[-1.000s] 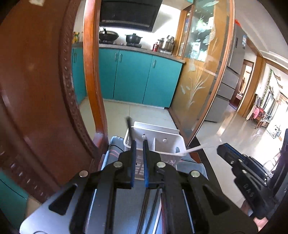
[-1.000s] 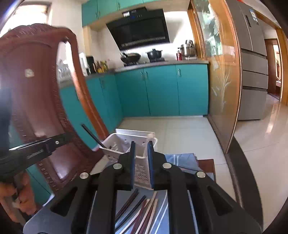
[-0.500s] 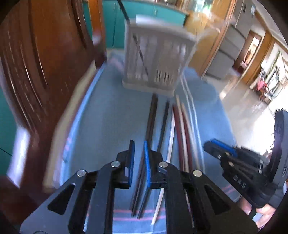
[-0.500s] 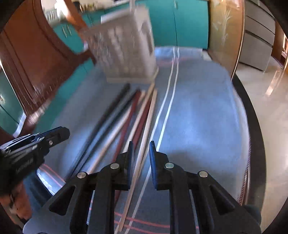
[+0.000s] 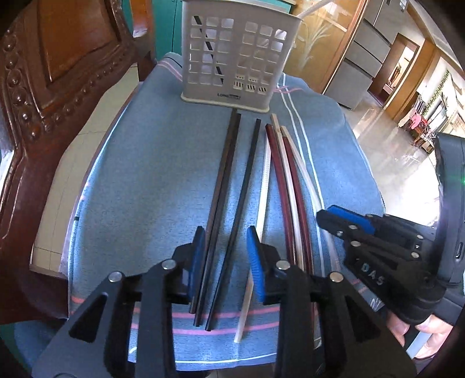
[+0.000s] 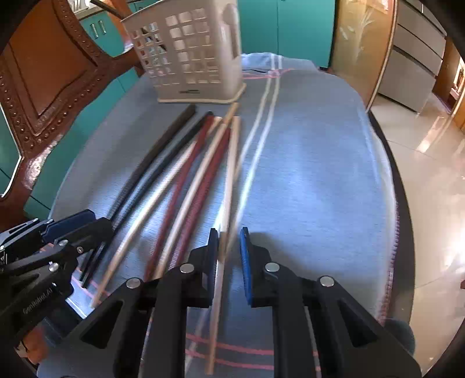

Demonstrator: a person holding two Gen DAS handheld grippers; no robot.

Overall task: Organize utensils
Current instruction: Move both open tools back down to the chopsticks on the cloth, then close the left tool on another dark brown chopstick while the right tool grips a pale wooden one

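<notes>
Both grippers have dropped toward chopsticks [image 5: 232, 186]; basket [image 5: 237, 52] holds one.

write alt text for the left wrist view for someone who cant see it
The left gripper, its jaws just opening, straddles two black chopsticks on a blue cloth. More chopsticks lie alongside, a white basket stands beyond, and the right gripper is nearby.

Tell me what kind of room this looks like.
Most likely a home kitchen and dining area: teal cabinets line the far wall, a steel fridge stands to the right, and chopsticks lie beside a utensil basket on a cloth-covered table.
</notes>
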